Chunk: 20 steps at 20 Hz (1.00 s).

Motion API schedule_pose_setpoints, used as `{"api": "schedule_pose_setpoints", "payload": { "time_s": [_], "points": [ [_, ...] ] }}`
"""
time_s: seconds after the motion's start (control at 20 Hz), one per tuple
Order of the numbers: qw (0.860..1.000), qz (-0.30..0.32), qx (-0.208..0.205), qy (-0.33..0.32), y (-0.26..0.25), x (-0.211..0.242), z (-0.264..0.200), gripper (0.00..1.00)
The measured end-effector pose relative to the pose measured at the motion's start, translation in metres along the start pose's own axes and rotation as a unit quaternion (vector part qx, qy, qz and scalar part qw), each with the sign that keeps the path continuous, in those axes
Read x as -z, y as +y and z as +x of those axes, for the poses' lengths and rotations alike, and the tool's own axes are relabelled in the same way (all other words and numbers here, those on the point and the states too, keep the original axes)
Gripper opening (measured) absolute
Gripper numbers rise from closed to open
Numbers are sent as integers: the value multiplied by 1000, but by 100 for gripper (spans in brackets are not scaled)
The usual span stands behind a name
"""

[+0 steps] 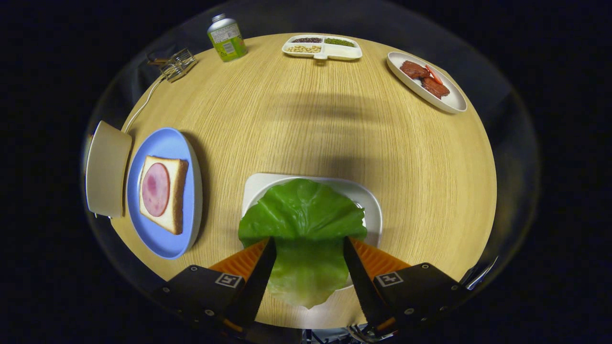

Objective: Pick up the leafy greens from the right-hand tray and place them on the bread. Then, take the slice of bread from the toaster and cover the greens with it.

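Gripper (309, 244): jaws spread, one finger at each side of the leaf, neither seen pressing it.
Leafy greens (303, 217): between the fingers, lying over a white tray (372, 203) (stem end nearest).
Bread (163, 193): ham-topped, on a blue plate (165, 143), beyond the left finger.
Toaster (106, 168): just past the plate.

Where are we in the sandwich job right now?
Nothing is finished yet. The bread on the blue plate carries only a slice of ham. In hand: the tongs are open, straddling the lettuce leaf on its white tray, not yet pinching it. Left: grasp the leaf, lay it on the bread, then cover it with the toaster slice.
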State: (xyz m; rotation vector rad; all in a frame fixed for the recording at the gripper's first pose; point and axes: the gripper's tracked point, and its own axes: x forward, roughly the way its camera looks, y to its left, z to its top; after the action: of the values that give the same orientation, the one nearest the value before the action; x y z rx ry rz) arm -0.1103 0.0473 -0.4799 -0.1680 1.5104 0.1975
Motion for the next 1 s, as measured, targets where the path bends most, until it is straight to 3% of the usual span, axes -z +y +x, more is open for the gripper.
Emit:
{"api": "schedule_pose_setpoints", "payload": {
  "time_s": [0.1, 0.25, 0.45, 0.55, 1.0],
  "points": [
    [1000, 7, 1, -2, -1, -1, -1, 77],
    [1000, 5, 2, -10, -3, -2, 0, 44],
    [999, 40, -3, -9, -6, -1, -3, 10],
    [998, 61, -23, -15, 1, -3, -12, 5],
    [993, 76, -73, -52, 39, -17, -64, 5]
  ]
}}
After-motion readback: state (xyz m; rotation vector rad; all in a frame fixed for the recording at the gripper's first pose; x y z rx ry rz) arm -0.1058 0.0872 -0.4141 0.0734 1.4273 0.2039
